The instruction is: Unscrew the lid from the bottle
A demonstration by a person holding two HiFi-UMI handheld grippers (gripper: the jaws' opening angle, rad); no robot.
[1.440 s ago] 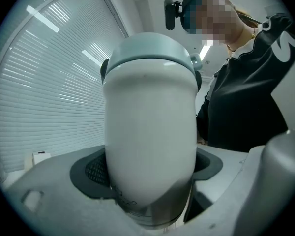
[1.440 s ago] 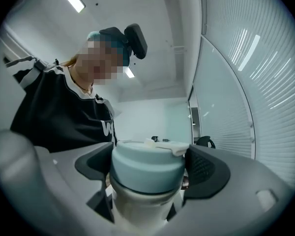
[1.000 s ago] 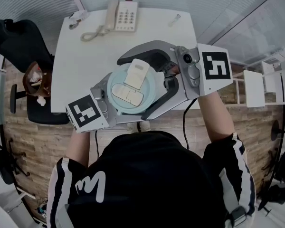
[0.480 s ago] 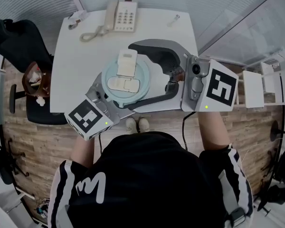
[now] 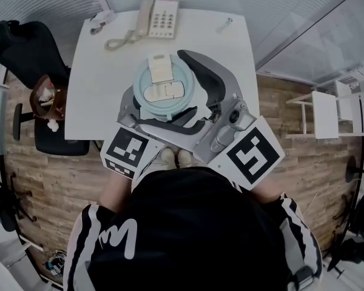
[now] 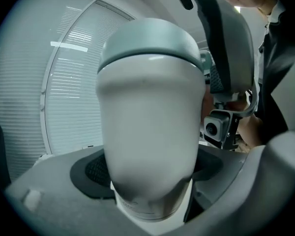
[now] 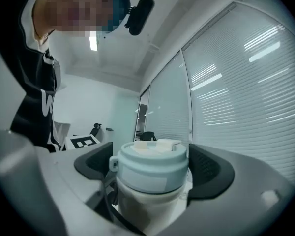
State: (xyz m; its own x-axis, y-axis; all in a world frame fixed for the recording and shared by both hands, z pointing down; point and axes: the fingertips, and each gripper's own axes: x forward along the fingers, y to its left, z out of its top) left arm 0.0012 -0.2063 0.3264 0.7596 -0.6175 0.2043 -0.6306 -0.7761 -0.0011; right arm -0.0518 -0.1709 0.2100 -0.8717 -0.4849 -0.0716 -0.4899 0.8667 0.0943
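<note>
On a white table [image 5: 97, 71] beside slatted blinds [image 7: 246, 92], over a wood floor [image 5: 54, 180], a phone [image 5: 161, 18] lies at the far edge. A black chair [image 5: 24, 47] stands off the left side, and a white rack [image 5: 327, 111] is well apart to the right. The tabletop left of the grippers, and beyond them up to the phone, is open. The bottle [image 6: 150, 122] stands upright over the table's near half, close to the near edge. The left gripper [image 6: 150, 168] is clamped on its white body, pads [image 6: 91, 171] against both sides. The right gripper [image 7: 152, 167] reaches in from the near right at lid height. Its jaws have just opened further and stand wide, with the pale blue lid [image 5: 164, 88] between the pads [image 7: 211, 168], which sit just beside it without squeezing.
</note>
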